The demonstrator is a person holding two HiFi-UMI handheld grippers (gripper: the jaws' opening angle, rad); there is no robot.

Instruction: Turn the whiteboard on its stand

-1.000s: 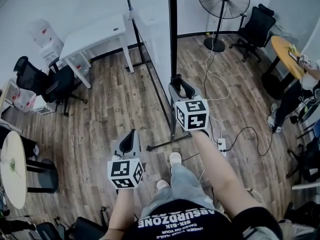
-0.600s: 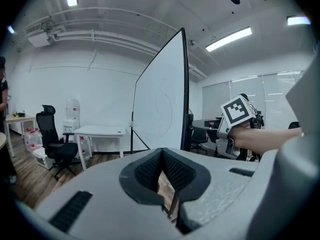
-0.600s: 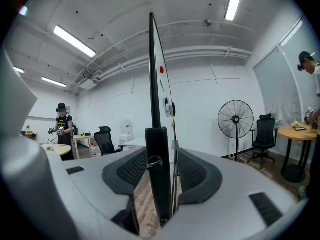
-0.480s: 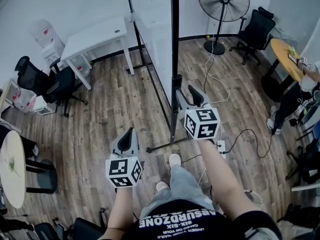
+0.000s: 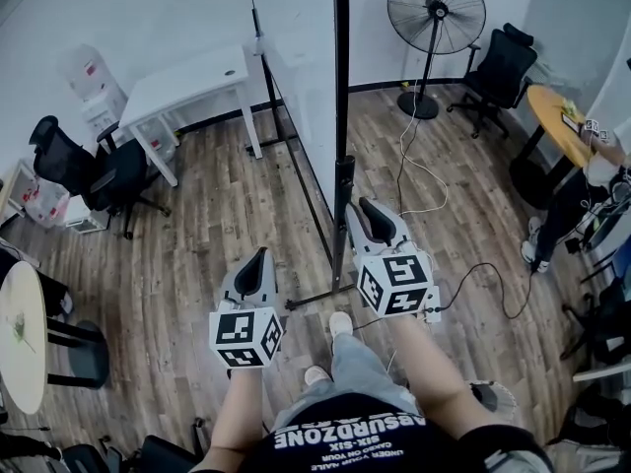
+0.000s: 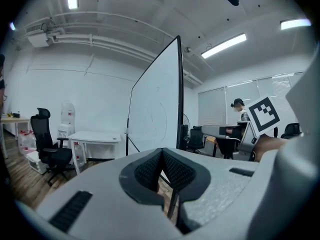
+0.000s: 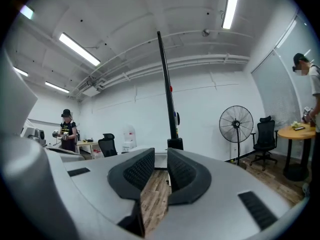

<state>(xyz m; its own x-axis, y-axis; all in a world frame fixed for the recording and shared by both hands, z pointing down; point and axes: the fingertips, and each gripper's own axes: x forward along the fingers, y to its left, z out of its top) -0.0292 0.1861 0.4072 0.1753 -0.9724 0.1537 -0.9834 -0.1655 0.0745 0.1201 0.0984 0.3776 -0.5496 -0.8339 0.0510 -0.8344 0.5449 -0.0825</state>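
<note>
The whiteboard (image 5: 296,97) stands nearly edge-on to me on its black stand, with the stand's post (image 5: 340,67) just beyond my right gripper (image 5: 367,208). That gripper hangs free a little short of the post's black clamp (image 5: 344,170); its jaws are closing with a gap still between them and nothing in it. In the right gripper view (image 7: 161,156) the post (image 7: 166,89) rises straight ahead. My left gripper (image 5: 258,257) floats left of the stand's foot (image 5: 320,296), shut and empty. The left gripper view (image 6: 161,154) shows the board's white face (image 6: 157,109).
A white desk (image 5: 192,72) and a water dispenser (image 5: 89,72) stand behind the board on the left, with an office chair (image 5: 99,170) near them. A fan (image 5: 436,8), another chair (image 5: 493,67) and a round table (image 5: 557,116) are at the right. Cables (image 5: 473,264) and a power strip (image 5: 434,304) lie on the floor.
My right gripper has come off the post's clamp and drawn back toward me, first to the right, and its jaws have narrowed. The left gripper has barely moved.
</note>
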